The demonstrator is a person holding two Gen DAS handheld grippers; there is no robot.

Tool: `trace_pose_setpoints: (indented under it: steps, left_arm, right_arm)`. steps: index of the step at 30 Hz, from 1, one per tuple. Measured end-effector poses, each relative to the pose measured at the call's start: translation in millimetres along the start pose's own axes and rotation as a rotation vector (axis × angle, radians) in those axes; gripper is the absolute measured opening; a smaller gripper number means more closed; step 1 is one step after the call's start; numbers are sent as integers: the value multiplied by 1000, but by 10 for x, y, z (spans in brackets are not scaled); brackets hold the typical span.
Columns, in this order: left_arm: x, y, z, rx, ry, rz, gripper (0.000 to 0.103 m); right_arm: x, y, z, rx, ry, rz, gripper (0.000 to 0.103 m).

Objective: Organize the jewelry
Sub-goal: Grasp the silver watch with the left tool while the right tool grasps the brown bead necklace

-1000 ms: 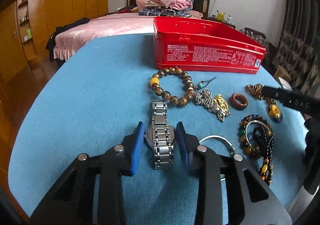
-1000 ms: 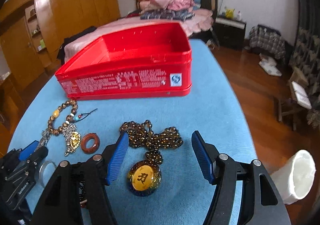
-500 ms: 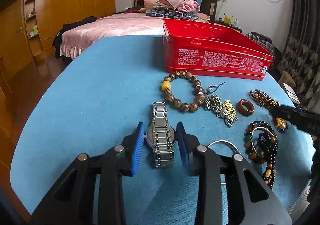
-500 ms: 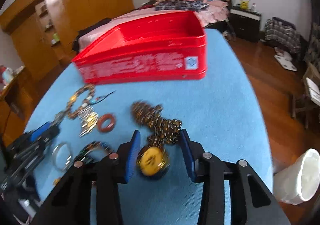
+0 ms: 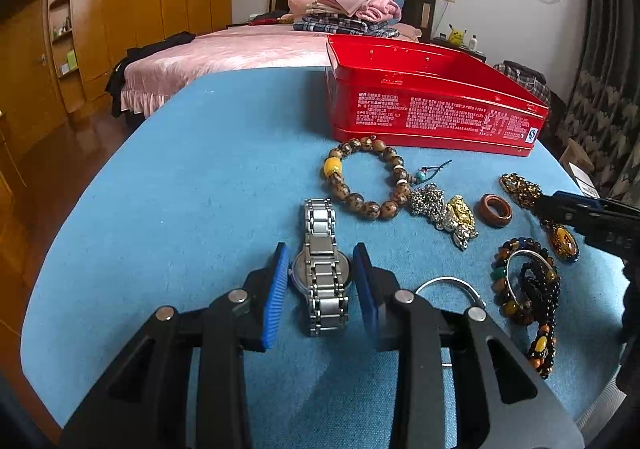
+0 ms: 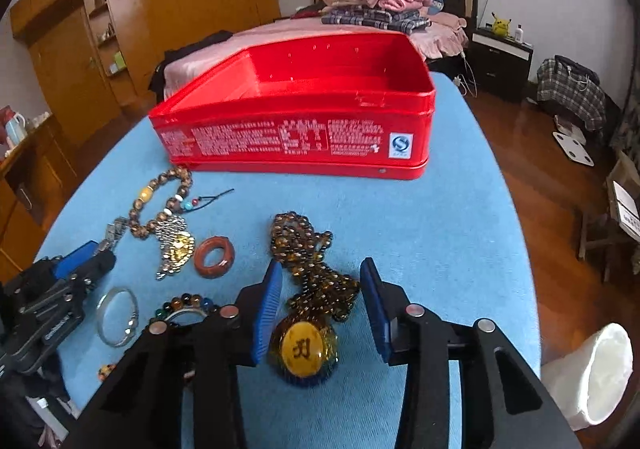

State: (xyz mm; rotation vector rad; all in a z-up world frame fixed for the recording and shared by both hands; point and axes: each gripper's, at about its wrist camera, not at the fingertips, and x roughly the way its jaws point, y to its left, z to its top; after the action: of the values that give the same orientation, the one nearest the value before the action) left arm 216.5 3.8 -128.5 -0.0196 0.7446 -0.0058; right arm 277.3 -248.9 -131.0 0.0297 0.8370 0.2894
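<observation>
Your left gripper (image 5: 321, 281) is closed on the steel watch (image 5: 322, 272), with a blue pad against each side of the round case and the bracelet running out near and far between the fingers; the watch looks to lie on the blue tablecloth (image 5: 200, 177), so lift straight up and let the band hang before you carry it. Your right gripper (image 6: 320, 309) has just been closing around the dark bead necklace (image 6: 310, 261), but its pads sit at the sides of the bead heap with the yellow pendant (image 6: 302, 347) nearer you, between the finger bases, and I cannot tell whether they press the beads. Squeeze a little more until the strands bunch; otherwise the pendant's weight will likely pull the loop out as you rise. The red tin (image 6: 296, 117) stands open at the far side of the table, beyond both pieces. Move one hand at a time: the grippers are near each other, and the silver bangle (image 6: 118, 315), red ring (image 6: 212, 257) and wooden bead bracelet (image 6: 160, 205) lie between them, easy to snag.
</observation>
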Motion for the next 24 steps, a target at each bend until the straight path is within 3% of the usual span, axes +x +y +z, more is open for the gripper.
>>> trace_pose_setpoints:
  steps: [9, 14, 18, 21, 24]
  left_arm:
    - [-32, -18, -52, 20, -3, -51, 50]
    - [-22, -42, -76, 33, -4, -44, 51]
    - [9, -47, -68, 28, -4, -24, 46]
    - [13, -37, -55, 16, -4, -8, 32]
    - [15, -18, -40, 5, -3, -15, 31]
  right_arm:
    - [-67, 23, -110, -6, -3, -31, 34]
    - [-35, 20, -82, -21, -14, -17, 44]
    - [12, 10, -40, -20, -10, -7, 44]
    - [-3, -13, -39, -15, -16, -1, 32]
    - [-37, -40, -73, 8, -23, 22, 23]
